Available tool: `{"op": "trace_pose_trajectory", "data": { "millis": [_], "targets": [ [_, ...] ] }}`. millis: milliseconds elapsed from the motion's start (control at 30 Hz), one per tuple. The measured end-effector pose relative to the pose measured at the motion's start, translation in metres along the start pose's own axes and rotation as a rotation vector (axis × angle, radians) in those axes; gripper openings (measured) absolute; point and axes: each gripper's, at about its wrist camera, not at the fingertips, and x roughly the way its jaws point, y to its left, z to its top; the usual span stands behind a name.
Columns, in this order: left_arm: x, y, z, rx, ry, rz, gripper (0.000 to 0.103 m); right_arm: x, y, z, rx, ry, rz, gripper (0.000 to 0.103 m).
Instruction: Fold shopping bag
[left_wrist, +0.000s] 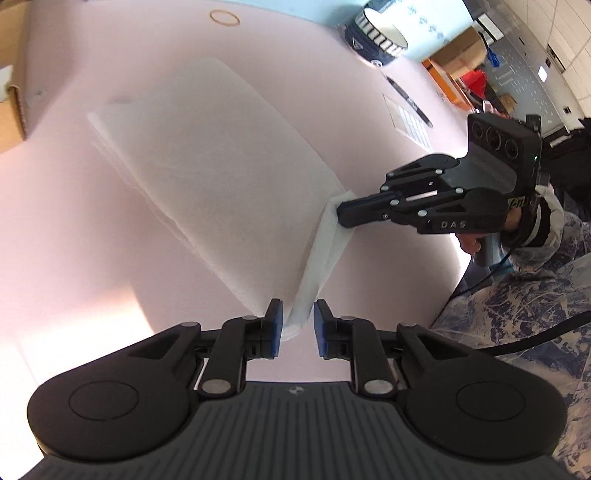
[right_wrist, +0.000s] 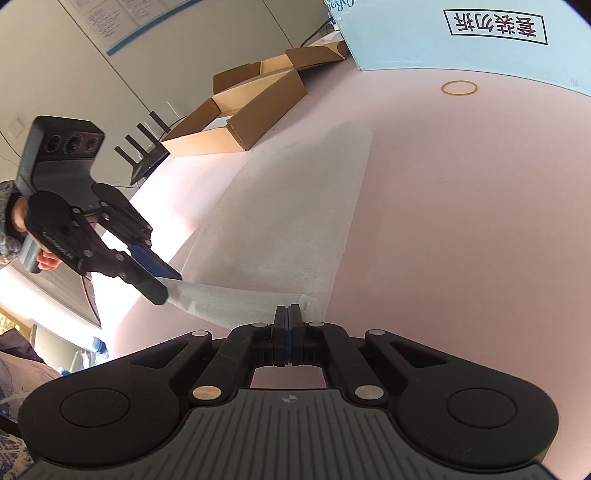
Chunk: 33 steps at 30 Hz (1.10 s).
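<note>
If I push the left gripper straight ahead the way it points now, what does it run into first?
Most likely the white shopping bag itself: its raised near edge already lies between the slightly parted fingers of the left gripper, and the folded body stretches on ahead over the pink table. Depth is hard to judge.

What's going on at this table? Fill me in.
A person is folding a white shopping bag on a pink table, with tongs in each hand. The right tongs are shut on one near corner of the bag. The left tongs stand a little apart around the other near corner, their pads not pressing it. The near edge is raised between the two; the rest lies flat.
</note>
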Motion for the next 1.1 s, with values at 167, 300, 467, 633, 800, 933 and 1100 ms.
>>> {"op": "trace_pose_trajectory", "data": {
  "millis": [167, 300, 467, 633, 800, 933, 1100],
  "targets": [
    [-0.023, -0.036, -0.013, -0.082, -0.25, 0.023, 0.015, 0.003, 0.012, -0.002, -0.049, -0.006, -0.059, 0.0],
    [0.009, -0.064, -0.013, -0.056, -0.287, 0.047, 0.015, 0.006, 0.018, -0.001, -0.084, 0.003, -0.087, 0.0],
    [0.05, -0.058, -0.018, -0.147, -0.298, 0.111, 0.014, 0.008, 0.017, -0.004, -0.092, -0.008, -0.088, 0.0],
    [0.053, -0.032, -0.028, -0.271, -0.32, 0.161, 0.011, 0.011, 0.019, -0.003, -0.103, -0.003, -0.098, 0.0],
    [0.046, -0.021, -0.033, -0.3, -0.323, 0.2, 0.005, 0.012, 0.02, -0.001, -0.128, 0.01, -0.098, 0.0],
    [0.04, -0.012, -0.043, -0.324, -0.328, 0.194, 0.002, 0.012, 0.02, -0.002, -0.132, 0.007, -0.1, 0.0],
    [0.037, -0.009, -0.049, -0.324, -0.328, 0.184, 0.002, 0.012, 0.022, -0.003, -0.141, -0.002, -0.106, 0.0]
  ]
}}
